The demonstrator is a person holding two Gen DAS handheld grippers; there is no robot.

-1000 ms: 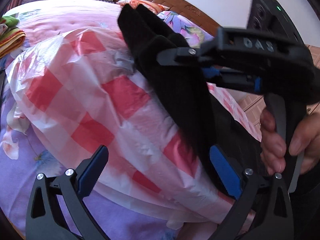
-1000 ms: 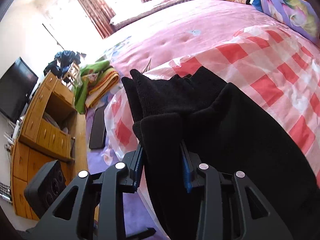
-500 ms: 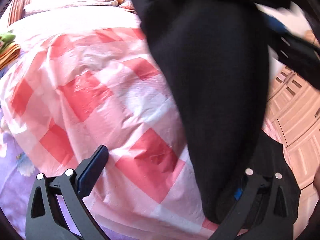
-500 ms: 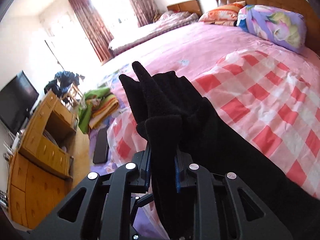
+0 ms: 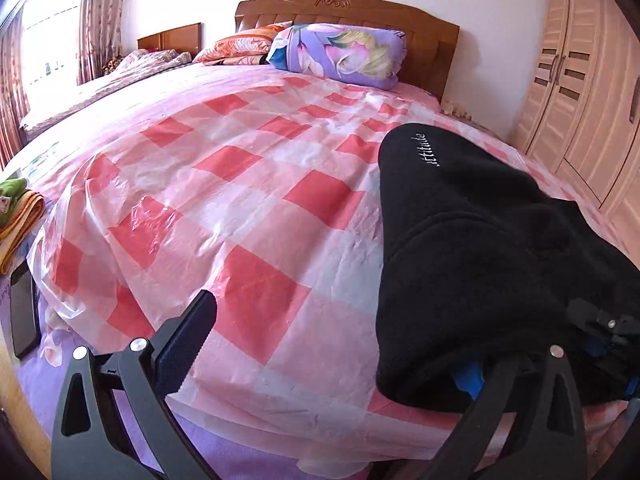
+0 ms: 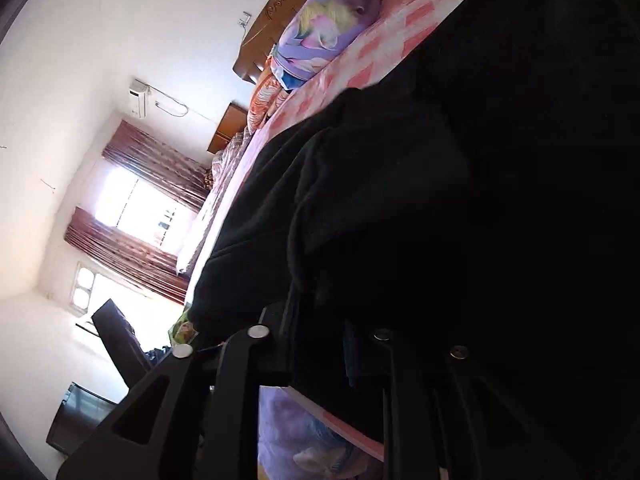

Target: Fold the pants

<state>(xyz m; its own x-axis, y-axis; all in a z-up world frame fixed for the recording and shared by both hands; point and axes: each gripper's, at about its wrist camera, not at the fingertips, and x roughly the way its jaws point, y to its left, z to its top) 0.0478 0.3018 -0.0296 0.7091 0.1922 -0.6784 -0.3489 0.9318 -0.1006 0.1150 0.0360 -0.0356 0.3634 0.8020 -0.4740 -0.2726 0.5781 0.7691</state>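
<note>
Black fleece pants [image 5: 480,240] lie bunched on the red-and-white checked plastic sheet [image 5: 240,184] at the bed's near right, a small white logo on top. My left gripper [image 5: 332,360] is open over the sheet's front edge; its left finger [image 5: 184,340] is bare and its right one is draped by the cloth. The right gripper [image 5: 600,328] shows there as black parts with blue pads buried in the pants' right side. The right wrist view is rolled sideways and filled by the pants [image 6: 460,200], with my right gripper [image 6: 320,344] shut on a fold of them.
A floral pillow [image 5: 340,52] leans on the wooden headboard [image 5: 348,8] at the far end. A wardrobe [image 5: 580,80] stands to the right. Folded green and orange blankets [image 5: 16,208] sit at the left. A dark television [image 6: 116,340] stands across the room.
The right gripper has swung the pants over and down to the bed's right side, rolling onto its side. The left gripper stays open and now looks along the bed.
</note>
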